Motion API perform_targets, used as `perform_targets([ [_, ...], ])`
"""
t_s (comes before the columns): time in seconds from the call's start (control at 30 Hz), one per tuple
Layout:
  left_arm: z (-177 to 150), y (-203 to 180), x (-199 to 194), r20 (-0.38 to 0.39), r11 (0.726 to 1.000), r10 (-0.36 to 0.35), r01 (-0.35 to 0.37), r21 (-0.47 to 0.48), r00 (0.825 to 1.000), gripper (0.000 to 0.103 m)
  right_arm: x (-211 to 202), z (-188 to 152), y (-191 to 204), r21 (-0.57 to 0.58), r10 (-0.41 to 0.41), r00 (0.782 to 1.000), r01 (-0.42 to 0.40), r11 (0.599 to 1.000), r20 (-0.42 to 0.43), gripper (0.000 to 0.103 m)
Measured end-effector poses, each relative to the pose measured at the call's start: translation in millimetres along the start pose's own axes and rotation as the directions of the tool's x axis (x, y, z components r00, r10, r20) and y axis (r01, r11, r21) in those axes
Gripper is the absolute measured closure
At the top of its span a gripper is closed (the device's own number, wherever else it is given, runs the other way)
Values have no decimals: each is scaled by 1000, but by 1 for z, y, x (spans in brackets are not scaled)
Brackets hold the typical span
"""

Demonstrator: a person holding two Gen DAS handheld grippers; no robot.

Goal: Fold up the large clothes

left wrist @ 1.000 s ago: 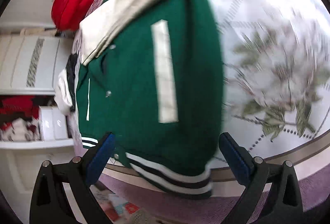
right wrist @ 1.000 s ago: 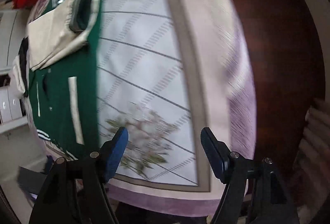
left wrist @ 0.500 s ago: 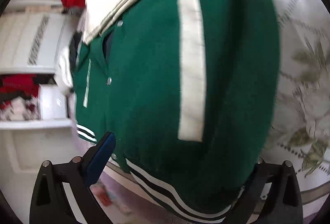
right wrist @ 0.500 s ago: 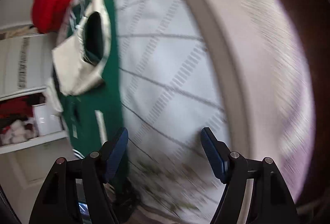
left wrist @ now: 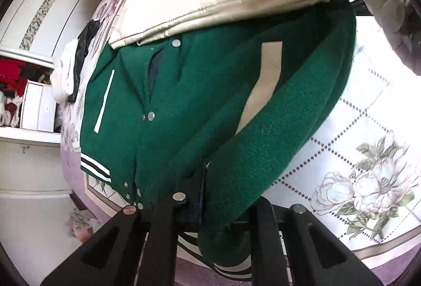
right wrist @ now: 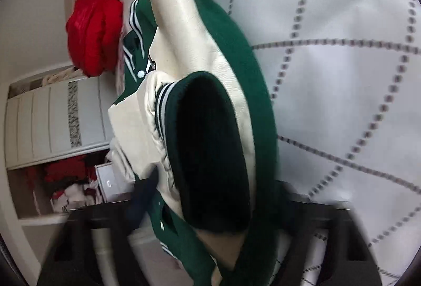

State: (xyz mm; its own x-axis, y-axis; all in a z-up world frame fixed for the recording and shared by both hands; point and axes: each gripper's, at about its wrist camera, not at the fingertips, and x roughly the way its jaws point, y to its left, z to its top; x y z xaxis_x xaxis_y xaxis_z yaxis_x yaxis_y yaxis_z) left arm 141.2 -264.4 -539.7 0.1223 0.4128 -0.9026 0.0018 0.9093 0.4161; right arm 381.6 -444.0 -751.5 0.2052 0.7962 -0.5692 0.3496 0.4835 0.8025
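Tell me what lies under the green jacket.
Under the green jacket lies a floral bedspread with dotted diamond lines, showing bare beside it. Whatever sits directly beneath the jacket is covered.

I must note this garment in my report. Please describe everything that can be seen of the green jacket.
The green jacket is a varsity style: felt-like green body, glossy cream sleeves, metal snaps, cream pocket strips, and striped knit hem and cuffs. It lies on the floral bedspread, one sleeve folded across its chest. The left gripper is closing on its bunched lower edge; the right gripper is closing around the side by the dark cuff.
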Motion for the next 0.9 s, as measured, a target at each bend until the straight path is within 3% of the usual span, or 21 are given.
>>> perform_targets([
  [0.07, 2, 6, -10, 13, 1000, -21, 21, -17, 1000, 94, -3, -3, 6, 24, -14, 1000, 13, 1000, 25, 79],
  [0.23, 5, 52, -33, 53, 990, -114, 118, -78, 992, 94, -32, -18, 55, -5, -66, 996, 67, 998, 58, 85],
  [0.37, 9, 110, -46, 101, 968, -197, 210, -139, 975, 94, -42, -32, 143, -130, -155, 985, 164, 978, 77, 86],
  [0.47, 16, 166, -42, 132, 938, -264, 286, -194, 955, 94, -25, -48, 212, -214, -220, 971, 235, 948, 93, 86],
  [0.6, 25, 244, -15, 158, 901, -320, 351, -254, 934, 94, 24, -65, 298, -290, -300, 947, 321, 902, 116, 86],
  [0.7, 33, 299, 29, 156, 870, -353, 385, -307, 922, 94, 83, -78, 353, -341, -360, 924, 383, 859, 132, 87],
  [0.83, 35, 351, 107, 108, 795, -463, 467, -388, 880, 93, 183, -96, 394, -380, -458, 879, 471, 796, 129, 87],
  [0.9, 34, 370, 154, 71, 749, -535, 511, -422, 842, 88, 231, -96, 402, -398, -511, 852, 511, 762, 115, 87],
])
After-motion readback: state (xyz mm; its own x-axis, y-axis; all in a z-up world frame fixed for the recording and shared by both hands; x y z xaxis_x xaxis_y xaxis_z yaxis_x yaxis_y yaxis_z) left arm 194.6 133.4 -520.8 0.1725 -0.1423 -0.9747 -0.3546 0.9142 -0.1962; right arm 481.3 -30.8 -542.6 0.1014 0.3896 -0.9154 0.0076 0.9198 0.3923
